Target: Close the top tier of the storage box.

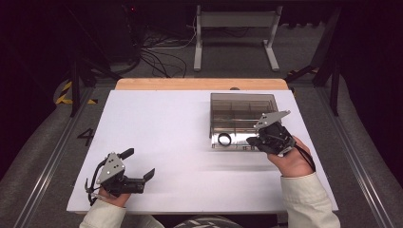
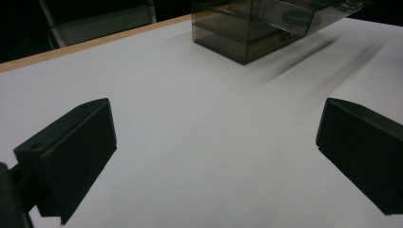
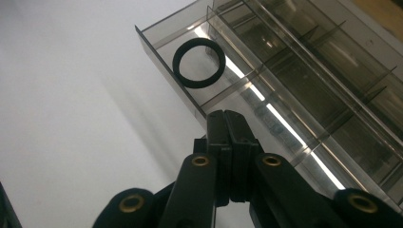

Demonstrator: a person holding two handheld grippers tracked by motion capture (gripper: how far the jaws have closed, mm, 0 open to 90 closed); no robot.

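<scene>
Right gripper (image 3: 227, 118) first: its two black jaws are pressed flat together, pad against pad, with nothing between them. Their shared tip sits at the near front wall of the smoky, see-through plastic organiser box (image 3: 157, 47), about at a divider of the front row; whether the tip touches the plastic or hangs just above it is hard to tell from this angle. Up and to the left of the jaws, a little beyond the tip, a black rubber-looking ring (image 3: 198, 62) lies flat in the box's end compartment, apart from the jaws. Past the jaws, further rows of compartments run away behind thin partitions.

From the high view, the right gripper (image 1: 252, 140) points left along the front edge of the box (image 1: 242, 100), with the ring (image 1: 224, 139) just ahead of its jaws in the front-left compartment. The hand (image 1: 290, 159) behind it comes out of a pale sleeve.

Over to the left gripper (image 1: 140, 164): jaws wide apart, holding nothing, low over the white tabletop (image 1: 157, 123). Between those jaws (image 2: 216, 142) there is bare white surface, and the box (image 2: 247, 33) stands well ahead of them, up and to the right.
</scene>
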